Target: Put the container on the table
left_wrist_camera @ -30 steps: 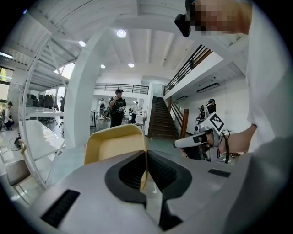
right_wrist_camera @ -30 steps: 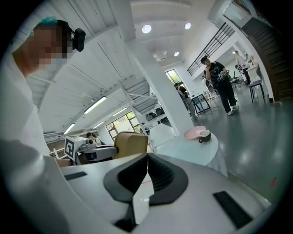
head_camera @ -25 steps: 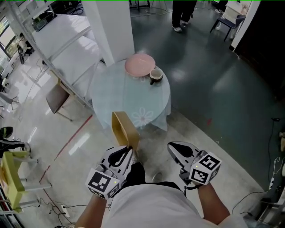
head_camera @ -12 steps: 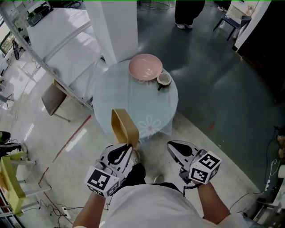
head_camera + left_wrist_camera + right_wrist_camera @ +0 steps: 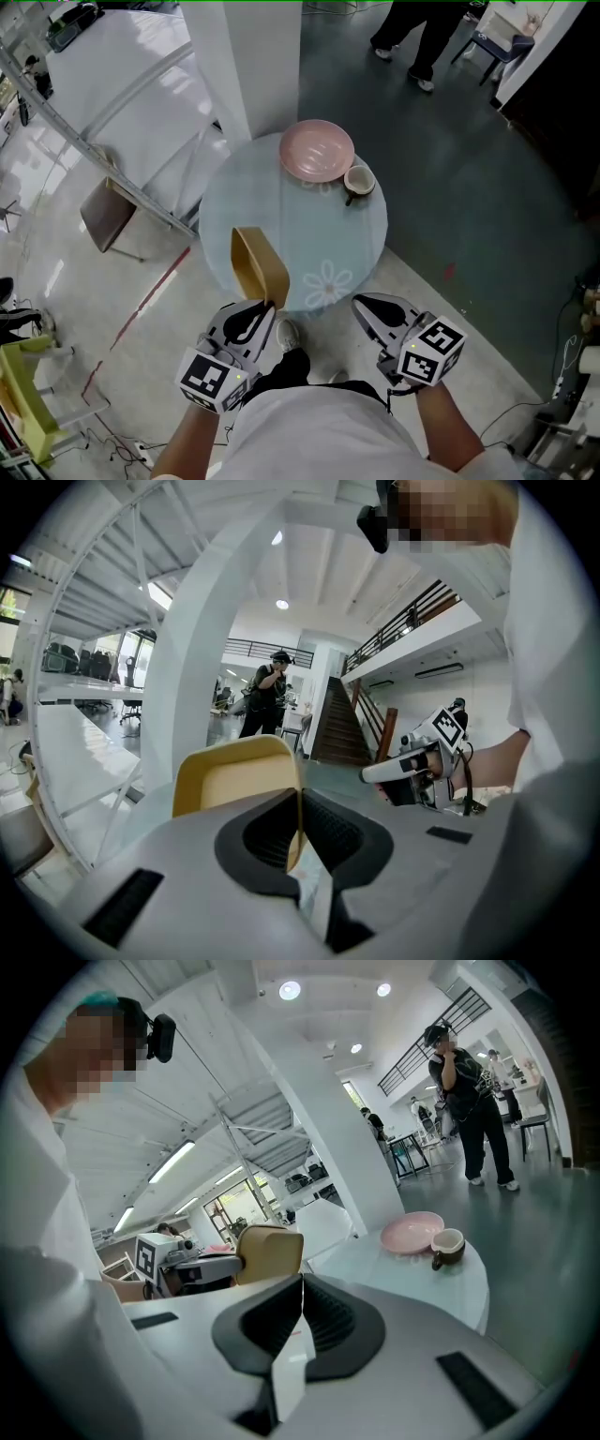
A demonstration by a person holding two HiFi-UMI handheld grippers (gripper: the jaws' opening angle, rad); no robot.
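Note:
A tan, shallow container [image 5: 258, 266] stands on edge in the air over the near rim of the round, pale blue table [image 5: 272, 211]. My left gripper [image 5: 271, 306] is shut on its rim. In the left gripper view the container [image 5: 234, 773] rises just beyond the jaws, its thin wall pinched between the pads of the left gripper [image 5: 298, 823]. My right gripper [image 5: 360, 305] hovers beside it at the same height, shut with nothing in it. In the right gripper view the right gripper [image 5: 302, 1311] has its pads together, and the container [image 5: 269, 1251] is at the left.
A pink plate [image 5: 317, 150] and a small cup [image 5: 359, 181] sit at the table's far side. A white pillar [image 5: 251, 56] and a slanted white frame stand behind and left of the table. A brown chair [image 5: 105, 214] is at the left. A person's legs [image 5: 412, 42] show at the top.
Both grippers and the container have advanced toward the table, which now sits closer and lower in the head view. The container's top is now over the table's near edge. The person behind has walked.

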